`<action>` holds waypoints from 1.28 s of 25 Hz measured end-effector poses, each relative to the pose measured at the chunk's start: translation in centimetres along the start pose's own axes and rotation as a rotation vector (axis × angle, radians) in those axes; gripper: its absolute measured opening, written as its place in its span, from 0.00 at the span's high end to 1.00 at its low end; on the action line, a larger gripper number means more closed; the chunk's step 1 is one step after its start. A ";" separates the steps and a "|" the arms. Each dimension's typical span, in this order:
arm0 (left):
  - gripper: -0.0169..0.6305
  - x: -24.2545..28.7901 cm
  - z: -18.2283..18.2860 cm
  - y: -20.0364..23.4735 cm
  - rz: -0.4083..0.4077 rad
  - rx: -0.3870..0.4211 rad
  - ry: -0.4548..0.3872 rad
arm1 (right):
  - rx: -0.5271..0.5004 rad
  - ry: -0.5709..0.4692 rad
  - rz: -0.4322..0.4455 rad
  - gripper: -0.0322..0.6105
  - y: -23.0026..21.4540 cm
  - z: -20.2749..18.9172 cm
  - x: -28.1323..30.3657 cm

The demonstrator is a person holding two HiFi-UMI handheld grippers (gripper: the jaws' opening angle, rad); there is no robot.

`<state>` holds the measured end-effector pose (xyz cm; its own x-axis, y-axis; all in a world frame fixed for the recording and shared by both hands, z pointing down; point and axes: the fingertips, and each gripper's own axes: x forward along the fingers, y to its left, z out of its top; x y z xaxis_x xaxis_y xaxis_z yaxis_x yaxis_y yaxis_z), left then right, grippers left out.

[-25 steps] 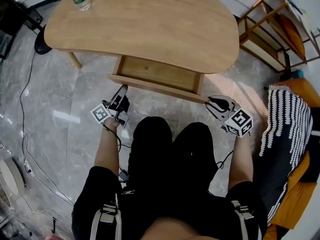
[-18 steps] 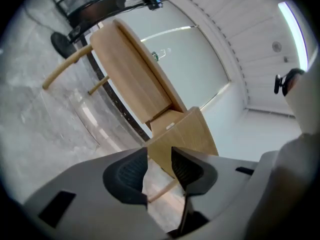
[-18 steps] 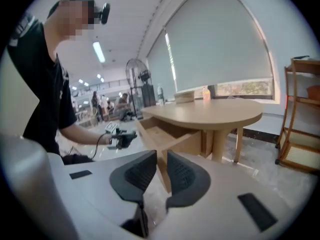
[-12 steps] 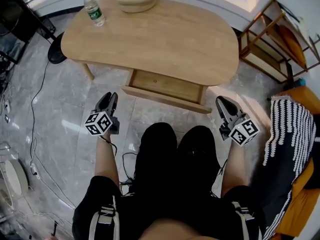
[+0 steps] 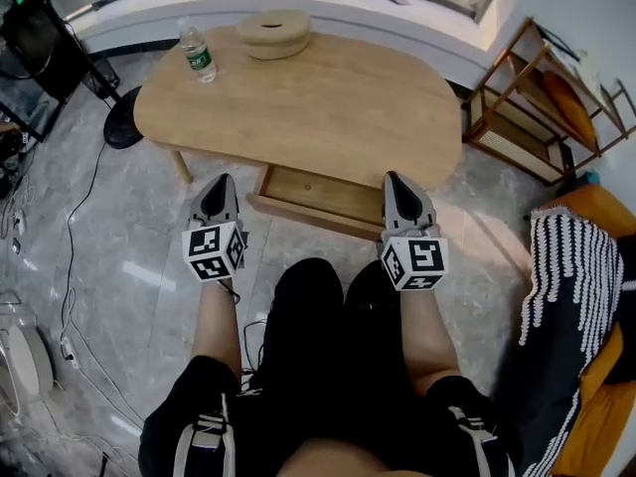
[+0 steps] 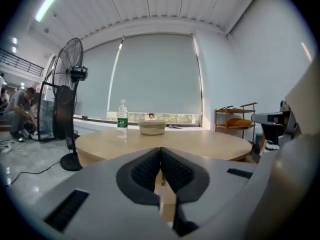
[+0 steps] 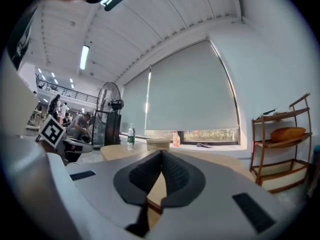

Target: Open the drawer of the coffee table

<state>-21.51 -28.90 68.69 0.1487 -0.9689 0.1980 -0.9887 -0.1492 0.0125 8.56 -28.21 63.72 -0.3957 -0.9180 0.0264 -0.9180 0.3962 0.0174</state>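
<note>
Near the open drawer (image 5: 318, 195), left tool (image 5: 222, 180) and right tool (image 5: 394, 178), both closed, empty

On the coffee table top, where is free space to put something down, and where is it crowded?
The table top is bare across its middle and right, and along the near edge above the open drawer. Only the far left part is taken: the water bottle and the round wooden container.

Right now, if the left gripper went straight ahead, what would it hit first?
Probably the coffee table, at its front edge left of the open drawer; the left gripper, jaws shut, aims at it. Depth is unclear.
</note>
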 end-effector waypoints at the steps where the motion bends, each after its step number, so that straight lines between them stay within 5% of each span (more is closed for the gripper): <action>1: 0.94 0.1 0.4 -1.0 -0.019 -0.004 -0.002 | -0.006 0.004 -0.016 0.93 0.1 0.1 0.2; 10: 0.94 1.6 4.4 -6.9 -0.125 0.048 -0.025 | 0.021 0.016 -0.045 0.93 -2.7 0.6 1.4; 14: 0.94 1.7 10.6 -9.5 -0.161 0.061 -0.022 | 0.060 0.032 0.012 0.93 -3.2 5.1 2.7; 23: 0.94 1.4 33.5 -16.7 -0.246 0.124 0.053 | 0.105 0.012 0.020 0.93 -6.5 29.9 4.3; 32: 0.94 -2.9 58.8 -19.5 -0.261 0.137 -0.001 | 0.101 -0.031 -0.038 0.93 -9.1 54.7 1.7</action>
<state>-1.61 -34.77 10.26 0.3976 -0.8946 0.2040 -0.9056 -0.4184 -0.0696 14.77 -34.27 8.95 -0.3600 -0.9329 -0.0037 -0.9296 0.3591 -0.0828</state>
